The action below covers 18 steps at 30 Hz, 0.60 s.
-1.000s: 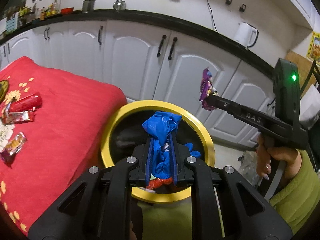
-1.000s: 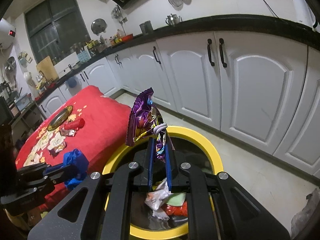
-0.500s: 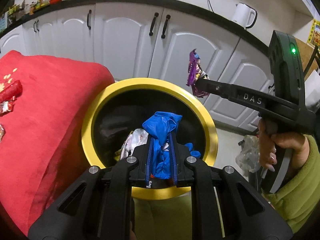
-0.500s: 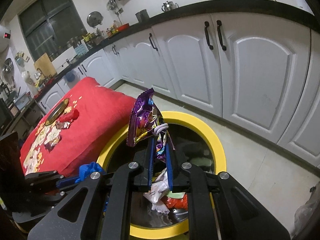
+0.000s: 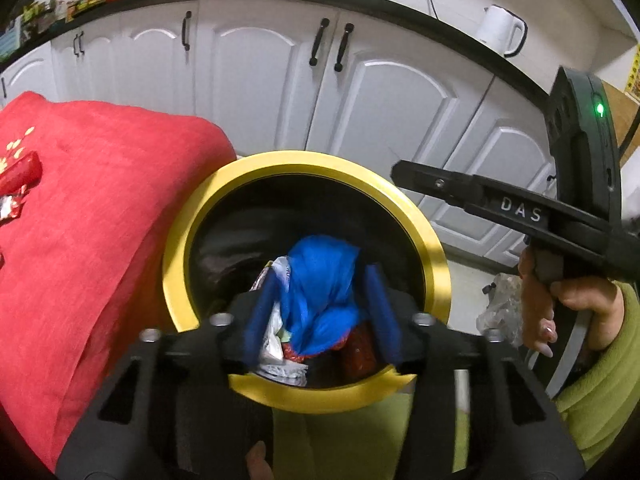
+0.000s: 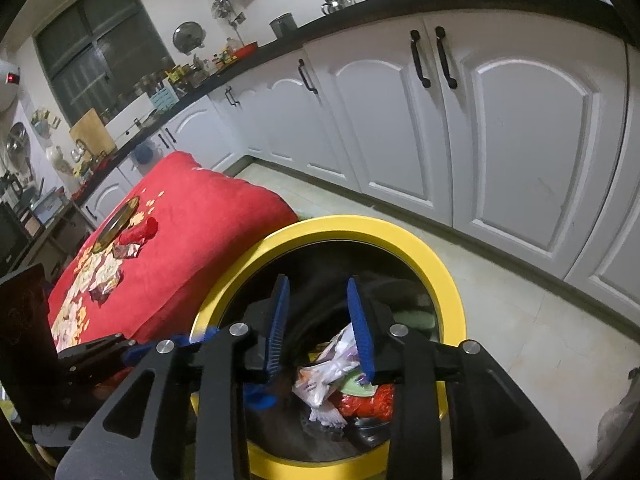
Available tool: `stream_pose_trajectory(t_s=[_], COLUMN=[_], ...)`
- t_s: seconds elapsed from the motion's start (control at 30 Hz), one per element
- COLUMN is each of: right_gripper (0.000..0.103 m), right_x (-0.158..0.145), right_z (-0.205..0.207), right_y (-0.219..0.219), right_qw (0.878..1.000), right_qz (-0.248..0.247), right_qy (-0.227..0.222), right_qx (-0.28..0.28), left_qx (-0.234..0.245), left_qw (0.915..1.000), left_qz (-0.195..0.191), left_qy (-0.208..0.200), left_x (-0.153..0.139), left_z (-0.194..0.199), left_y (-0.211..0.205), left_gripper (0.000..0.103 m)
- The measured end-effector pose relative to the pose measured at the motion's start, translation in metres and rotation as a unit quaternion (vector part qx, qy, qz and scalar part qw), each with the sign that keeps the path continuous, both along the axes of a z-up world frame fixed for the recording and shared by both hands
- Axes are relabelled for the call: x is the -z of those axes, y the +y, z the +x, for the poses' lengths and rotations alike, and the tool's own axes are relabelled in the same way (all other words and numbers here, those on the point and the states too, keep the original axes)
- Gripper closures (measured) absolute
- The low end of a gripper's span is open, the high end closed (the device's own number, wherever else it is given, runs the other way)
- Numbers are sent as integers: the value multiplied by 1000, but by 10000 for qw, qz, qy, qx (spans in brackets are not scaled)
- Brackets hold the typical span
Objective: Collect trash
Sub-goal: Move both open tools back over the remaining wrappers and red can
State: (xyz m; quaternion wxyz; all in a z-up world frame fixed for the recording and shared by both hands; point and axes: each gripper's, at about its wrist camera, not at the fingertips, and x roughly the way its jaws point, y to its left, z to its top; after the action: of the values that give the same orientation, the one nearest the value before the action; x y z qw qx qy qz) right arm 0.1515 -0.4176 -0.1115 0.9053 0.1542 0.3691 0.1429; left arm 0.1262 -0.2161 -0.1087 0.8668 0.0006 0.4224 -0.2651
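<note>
Both grippers hang over the yellow-rimmed bin [image 5: 304, 165]. My left gripper [image 5: 320, 310] has its jaws opening. A crumpled blue plastic bag [image 5: 320, 280] sits loose between the blue pads [image 5: 260, 314], with a gap on each side, over the trash in the bin. My right gripper [image 6: 320, 314] is also opening, with nothing between its fingers. Below it in the bin [image 6: 448, 280] lie white wrappers [image 6: 320, 380] and red trash [image 6: 370, 400]. The right gripper [image 5: 404, 174] also shows in the left wrist view, reaching over the far rim.
A table with a red cloth [image 6: 192, 216] stands left of the bin. On it lie a red wrapper [image 6: 140, 234] and more wrappers [image 6: 106, 280]. White cabinets [image 6: 520, 120] run behind. A hand in a green sleeve [image 5: 576, 304] holds the right gripper. A clear bag [image 5: 500, 312] lies on the floor.
Both grippers sank toward the bin and their jaws came apart. The purple wrapper has left the right gripper. The blue bag has come free of the left pads.
</note>
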Motion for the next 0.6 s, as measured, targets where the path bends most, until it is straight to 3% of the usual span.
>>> stream_pose_trajectory(t_s=[0.03, 0.1, 0.17, 0.33, 0.6], right_gripper=[69, 64, 62, 53, 48], right_x=[0, -2, -3, -13, -35], right_z=[-1, -2, -4, -9, -14], right_y=[-1, -4, -7, -4, 21], right_qw=[10000, 9999, 9998, 9995, 9986], right_qz=[13, 57, 112, 158, 111], right_qy=[-5, -29, -57, -230, -501], right_qx=[30, 108, 159, 142, -124], left_qx=[-58, -161, -288, -619, -1051], left_qw=[10000, 9998, 9994, 9977, 9920], left_qz=[-24, -90, -169, -169, -32], left_qy=[-3, -14, -18, -198, -696], left_x=[-1, -2, -4, -14, -37], left_z=[0, -1, -1, -5, -10], left_y=[3, 7, 14, 31, 61], left_gripper=[49, 25, 10, 10, 10])
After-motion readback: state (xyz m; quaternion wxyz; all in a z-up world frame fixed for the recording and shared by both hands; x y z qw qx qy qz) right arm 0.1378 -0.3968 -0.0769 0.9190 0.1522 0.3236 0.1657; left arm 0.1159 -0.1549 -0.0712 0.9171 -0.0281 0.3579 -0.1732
